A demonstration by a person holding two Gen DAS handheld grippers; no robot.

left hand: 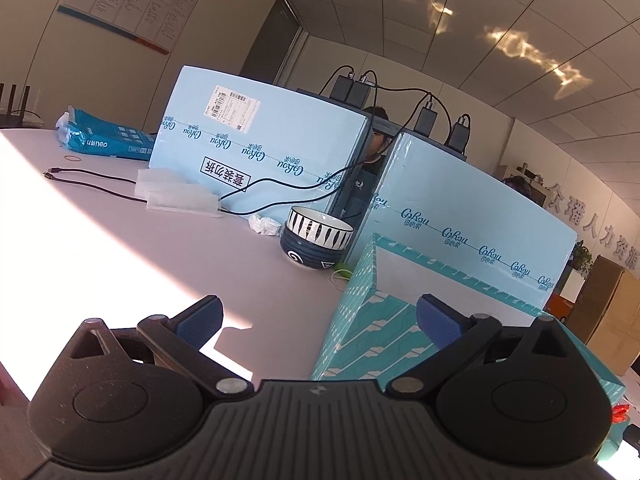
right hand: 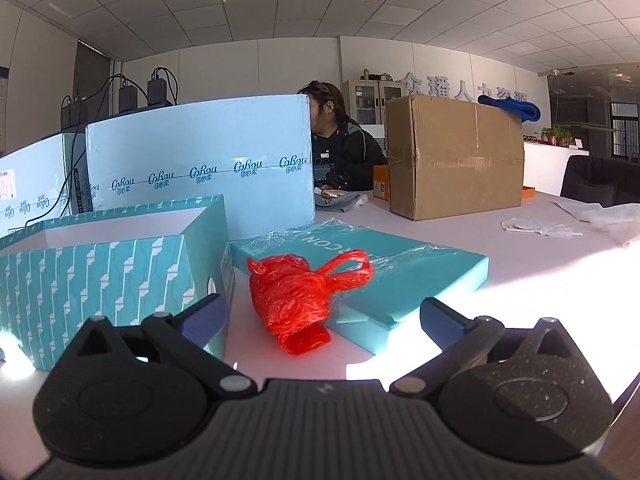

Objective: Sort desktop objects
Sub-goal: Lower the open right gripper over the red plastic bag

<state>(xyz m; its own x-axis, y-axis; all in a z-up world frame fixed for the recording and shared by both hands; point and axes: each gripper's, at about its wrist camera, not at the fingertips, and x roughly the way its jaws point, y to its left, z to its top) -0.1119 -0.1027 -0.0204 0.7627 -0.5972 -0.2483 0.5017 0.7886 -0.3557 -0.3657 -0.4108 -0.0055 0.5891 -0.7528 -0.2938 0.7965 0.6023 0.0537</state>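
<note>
A crumpled red plastic bag (right hand: 300,296) lies on the white table between an open teal patterned box (right hand: 104,264) and the box's flat teal lid (right hand: 384,276). My right gripper (right hand: 320,316) is open and empty, just short of the bag. My left gripper (left hand: 320,320) is open and empty, its right finger (left hand: 438,322) in front of the teal box (left hand: 376,320). A dark blue striped bowl (left hand: 316,242) stands past the box's corner, with a crumpled white tissue (left hand: 264,225) beside it. A sliver of the red bag (left hand: 619,414) shows at the right edge.
Two tall light-blue cartons (left hand: 256,156) (right hand: 200,172) wall off the back of the table. A brown cardboard box (right hand: 456,156) stands at the right rear. Black cables (left hand: 96,188), white foam pads (left hand: 180,198), a teal paper pack (left hand: 104,140) and loose papers (right hand: 540,226) lie around. A person (right hand: 340,140) sits behind.
</note>
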